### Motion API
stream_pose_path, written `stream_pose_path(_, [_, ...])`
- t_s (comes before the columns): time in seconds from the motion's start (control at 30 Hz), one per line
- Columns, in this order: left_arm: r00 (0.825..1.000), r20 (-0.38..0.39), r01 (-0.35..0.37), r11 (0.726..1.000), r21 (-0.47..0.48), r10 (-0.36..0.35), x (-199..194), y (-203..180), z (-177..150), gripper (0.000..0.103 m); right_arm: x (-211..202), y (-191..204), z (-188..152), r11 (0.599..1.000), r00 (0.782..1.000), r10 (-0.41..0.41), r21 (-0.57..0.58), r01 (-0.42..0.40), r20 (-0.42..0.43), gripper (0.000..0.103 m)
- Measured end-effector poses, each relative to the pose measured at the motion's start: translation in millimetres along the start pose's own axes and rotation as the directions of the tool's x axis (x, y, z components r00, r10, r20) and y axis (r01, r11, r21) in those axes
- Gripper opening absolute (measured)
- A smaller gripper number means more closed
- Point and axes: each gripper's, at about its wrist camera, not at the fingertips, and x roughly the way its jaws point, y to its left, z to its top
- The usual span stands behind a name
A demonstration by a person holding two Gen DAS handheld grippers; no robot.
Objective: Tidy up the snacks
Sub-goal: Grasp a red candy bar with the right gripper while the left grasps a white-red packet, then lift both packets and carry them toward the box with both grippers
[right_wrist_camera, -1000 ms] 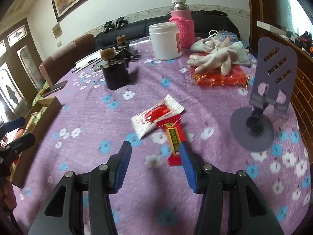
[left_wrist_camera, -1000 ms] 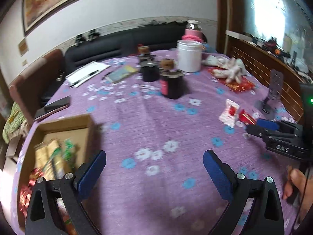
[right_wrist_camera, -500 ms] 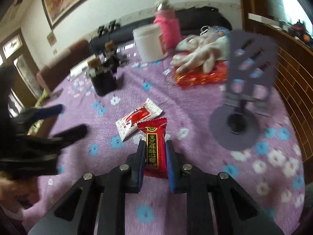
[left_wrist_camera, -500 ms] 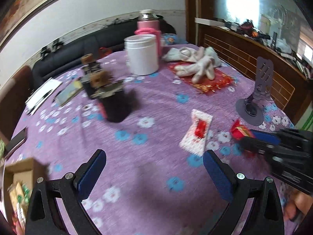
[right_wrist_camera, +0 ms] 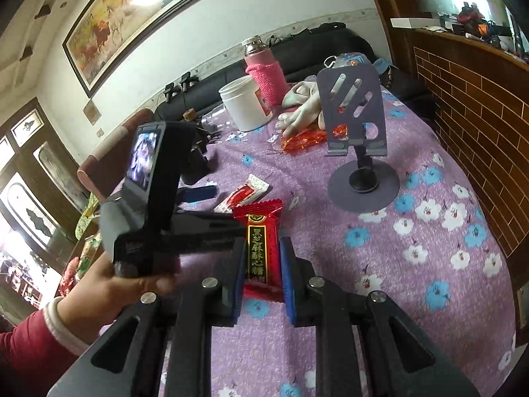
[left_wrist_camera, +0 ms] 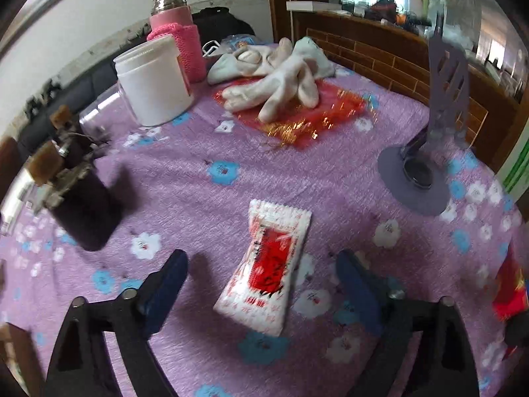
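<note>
The right claw (right_wrist_camera: 261, 266) is pinching a red snack packet (right_wrist_camera: 259, 244) with gold lettering, its blue pads pressed against the packet's two long edges; the packet stands upright between them, lifted off the purple flowered counter (right_wrist_camera: 429, 231). The left claw (left_wrist_camera: 261, 292) is down low over the counter with its jaws closing, and a white-and-red snack packet (left_wrist_camera: 266, 266) lies flat on the cloth between its fingers (left_wrist_camera: 165, 284), which do not touch it. In the right wrist view a hand (right_wrist_camera: 109, 284) in a red sleeve grips the left tool's handle just beside the held packet, and the white-and-red packet (right_wrist_camera: 243, 193) shows beyond it on the cloth.

Farther back on the counter stand a white tub (left_wrist_camera: 153, 81) and a flask in a pink knitted sleeve (left_wrist_camera: 177, 29), close together. A pair of pale gloves (left_wrist_camera: 281, 76) lies on top of a red foil bag (left_wrist_camera: 297, 115). A grey phone stand (left_wrist_camera: 426, 152) sits toward the brick-patterned wall, well apart from the snack packets. A dark jar (left_wrist_camera: 82, 198) stands at the left.
</note>
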Motion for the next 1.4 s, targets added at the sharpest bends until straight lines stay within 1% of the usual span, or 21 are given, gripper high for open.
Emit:
stream_pose_path(0.1, [0.999, -0.002, 0.044, 0.999, -0.018, -0.044, 2.3, 2.3, 1.9, 0.059, -3.0, 3.0, -3.9, 1.000, 1.000, 0.011, 0.008, -0.011, 0.006, 0.020])
stream_pose_path(0.13, [0.999, -0.001, 0.045, 0.999, -0.007, -0.045, 1.5, -0.7, 1.6, 0.053, -3.6, 4.3, -5.0, 1.000, 1.000, 0.012, 0.009, -0.012, 0.007, 0.021])
stream_pose_path(0.17, [0.999, 0.000, 0.053, 0.999, 0.006, -0.053, -0.7, -4.6, 1.0, 0.038, -3.7, 6.1, -6.0, 1.000, 1.000, 0.014, 0.011, -0.014, 0.005, 0.021])
stream_pose_path(0.2, [0.998, 0.001, 0.055, 0.998, 0.018, -0.055, -3.0, -7.9, -0.2, 0.030, -4.0, 7.4, -6.9, 1.000, 1.000, 0.017, 0.012, -0.017, 0.006, 0.021])
stream_pose_path(0.27, [0.999, 0.009, 0.043, 0.998, 0.035, -0.043, -6.3, -12.6, -3.8, 0.028, -5.0, 11.3, -8.2, 1.000, 1.000, 0.020, 0.009, -0.020, 0.010, 0.021])
stream_pose_path(0.4, [0.997, 0.009, 0.071, 0.997, -0.003, -0.071, -13.1, -3.1, -11.8, 0.024, -7.8, 18.9, -11.1, 1.000, 1.000, 0.021, -0.004, -0.021, 0.011, 0.021])
stream_pose_path(0.47, [0.998, 0.006, 0.066, 0.998, -0.010, -0.065, -18.1, 1.0, -18.5, 0.024, -6.3, 20.8, -12.1, 1.000, 1.000, -0.003, -0.021, 0.003, 0.003, 0.021])
stream_pose_path(0.53, [0.998, 0.004, 0.068, 0.997, -0.024, -0.068, -21.8, 5.8, -24.3, 0.023, 1.8, 19.5, -13.8, 0.999, 0.999, -0.028, -0.043, 0.026, -0.036, 0.021])
stream_pose_path(0.57, [0.998, 0.004, 0.069, 0.997, -0.034, -0.068, -23.7, 8.3, -27.3, 0.023, 6.7, 19.2, -14.8, 0.998, 0.998, -0.035, -0.056, 0.032, -0.059, 0.023])
stream_pose_path(0.63, [0.997, 0.005, 0.077, 0.996, -0.054, -0.077, -27.4, 13.4, -32.9, 0.023, 14.8, 21.5, -18.0, 0.995, 0.995, -0.046, -0.094, 0.037, -0.092, 0.035])
stream_pose_path(0.7, [0.997, 0.004, 0.078, 0.995, -0.070, -0.077, -30.7, 18.0, -37.7, 0.023, 26.3, 24.0, -21.0, 0.988, 0.987, -0.087, -0.142, 0.068, -0.136, 0.041])
stream_pose_path(0.73, [0.997, 0.005, 0.078, 0.994, -0.075, -0.077, -33.3, 19.4, -41.2, 0.023, 32.9, 24.9, -22.5, 0.980, 0.980, -0.128, -0.172, 0.100, -0.155, 0.042])
stream_pose_path(0.77, [0.997, 0.005, 0.078, 0.994, -0.081, -0.078, -35.2, 21.2, -43.6, 0.023, 36.5, 25.1, -24.1, 0.975, 0.975, -0.149, -0.189, 0.117, -0.165, 0.042])
stream_pose_path(0.83, [0.997, 0.006, 0.080, 0.992, -0.097, -0.080, -40.1, 25.6, -49.4, 0.023, 45.4, 24.1, -29.1, 0.972, 0.966, -0.155, -0.209, 0.111, -0.207, 0.043])
stream_pose_path(0.9, [0.997, 0.009, 0.077, 0.991, -0.113, -0.076, -46.6, 30.5, -55.7, 0.023, 47.6, 31.7, -34.7, 0.951, 0.959, -0.205, -0.273, 0.147, -0.198, 0.040])
stream_pose_path(0.93, [0.997, 0.012, 0.075, 0.990, -0.119, -0.074, -49.7, 32.0, -58.2, 0.023, 48.0, 35.7, -37.0, 0.936, 0.952, -0.242, -0.305, 0.178, -0.187, 0.031])
stream_pose_path(0.97, [0.997, 0.016, 0.076, 0.989, -0.128, -0.075, -53.6, 34.2, -61.3, 0.023, 47.4, 37.7, -38.2, 0.924, 0.947, -0.269, -0.324, 0.203, -0.175, 0.025])
stream_pose_path(1.0, [0.997, 0.021, 0.082, 0.987, -0.139, -0.079, -58.8, 36.8, -65.1, 0.023, 45.5, 37.0, -38.8, 0.925, 0.949, -0.267, -0.319, 0.205, -0.165, 0.019])
stream_pose_path(1.17, [0.996, 0.048, 0.076, 0.983, -0.168, -0.069, -87.8, 47.0, -85.7, 0.023, 21.9, 31.8, -35.6, 0.959, 0.974, -0.196, -0.228, 0.167, -0.112, 0.019])
stream_pose_path(1.3, [0.995, 0.079, 0.066, 0.980, -0.186, -0.052, -111.9, 53.4, -100.4, 0.023, 1.5, 31.8, -29.5, 0.987, 0.993, -0.090, -0.136, 0.080, -0.070, 0.019])
stream_pose_path(1.4, [0.994, 0.096, 0.069, 0.976, -0.206, -0.050, -129.5, 60.0, -112.3, 0.023, -5.7, 32.7, -27.2, 0.996, 0.999, -0.040, -0.085, 0.037, -0.037, 0.019])
